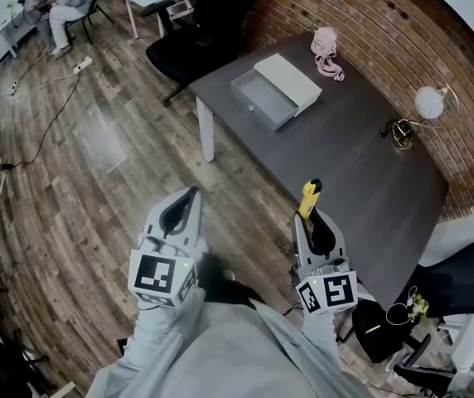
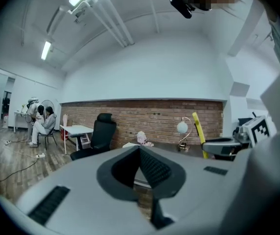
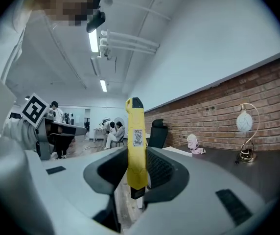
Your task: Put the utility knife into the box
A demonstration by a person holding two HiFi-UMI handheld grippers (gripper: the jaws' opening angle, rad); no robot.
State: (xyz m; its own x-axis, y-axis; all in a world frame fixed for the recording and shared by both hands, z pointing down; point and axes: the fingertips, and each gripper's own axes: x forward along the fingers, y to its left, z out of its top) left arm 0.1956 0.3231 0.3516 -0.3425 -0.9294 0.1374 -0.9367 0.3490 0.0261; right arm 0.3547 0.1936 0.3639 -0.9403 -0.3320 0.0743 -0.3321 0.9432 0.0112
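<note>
Right jaws first: they're pinching the utility knife [image 3: 135, 146] low on its yellow body. The knife stands upright between the pads, its dark-capped end pointing up and away. That's a real grip, and the right gripper [image 1: 314, 225] has the task's thing off the surface and in the air.

Over on the other side, the left gripper [image 2: 141, 156] has its jaws pressed together with nothing between them. It hangs beside the right one at about the same height, not involved.

Moving outward, both grippers hover by the near edge of the dark grey surface [image 1: 361, 160]. The box [image 1: 295, 80] sits well apart from them at the far left corner. Its grey tray is pulled out of the white sleeve, so it's open and looks empty. A pink bundle [image 1: 328, 52] lies beyond it, and a globe lamp [image 1: 428, 102] stands off to the right by the brick wall.

My read is that the pick-up is done and this is the carry. The next move calls for a long reach forward and left across the surface. The knife likely needs tipping flat so it lies along the tray, then lowering in. Only then should the jaws spread.
</note>
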